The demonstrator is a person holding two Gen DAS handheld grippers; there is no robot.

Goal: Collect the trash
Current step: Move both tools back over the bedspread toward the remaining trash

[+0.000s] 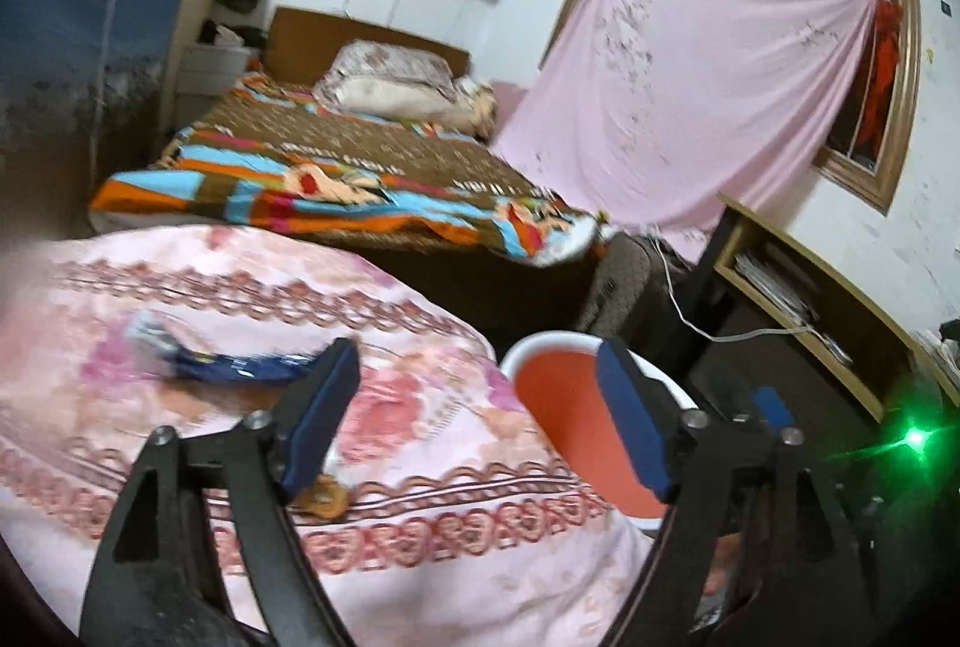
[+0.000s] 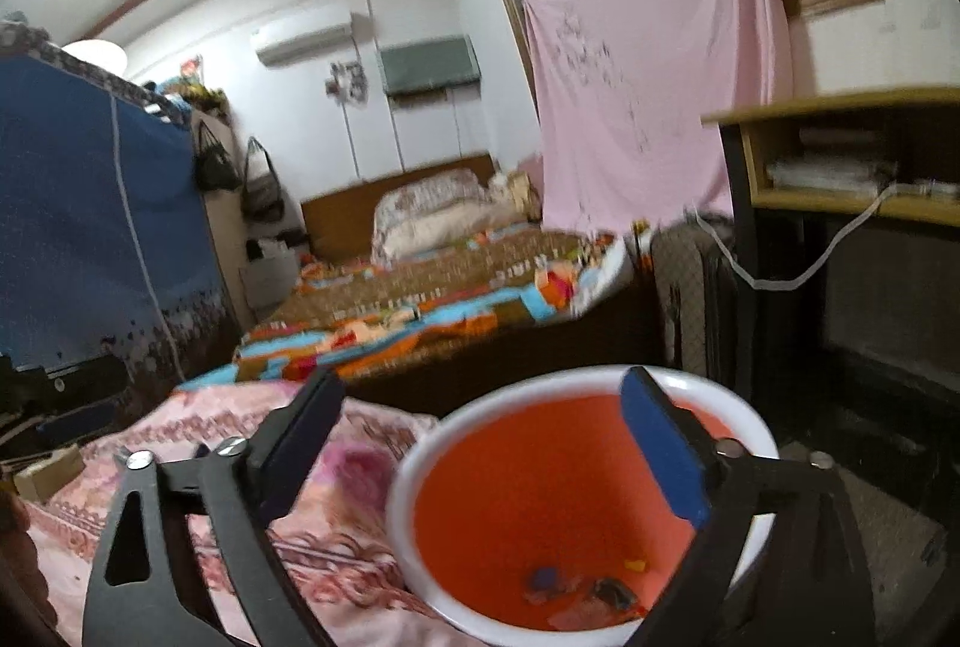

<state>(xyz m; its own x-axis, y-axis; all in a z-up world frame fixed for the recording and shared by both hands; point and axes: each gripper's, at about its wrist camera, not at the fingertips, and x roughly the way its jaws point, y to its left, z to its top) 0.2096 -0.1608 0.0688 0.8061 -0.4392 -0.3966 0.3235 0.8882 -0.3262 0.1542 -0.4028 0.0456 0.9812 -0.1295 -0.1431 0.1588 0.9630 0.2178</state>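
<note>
Basically, left wrist view: left gripper (image 1: pixel 474 389) released, jaws apart, nothing between the blue foam pads (image 1: pixel 630 425). A blue crinkly wrapper (image 1: pixel 240 365), blurred, lay at centre-left on the pink floral quilt (image 1: pixel 420 557), just beyond the left finger; looked like the next pickup. White-rimmed orange basin (image 1: pixel 558 407) sat at the quilt's right edge, probably parked there for short drops.

Right wrist view: right gripper (image 2: pixel 480 437) wide open, empty, hovering over the basin (image 2: pixel 528 497). Small scraps (image 2: pixel 600 593) lay on its smooth bottom, lower centre. Trash partly collected, I'd judge.
</note>
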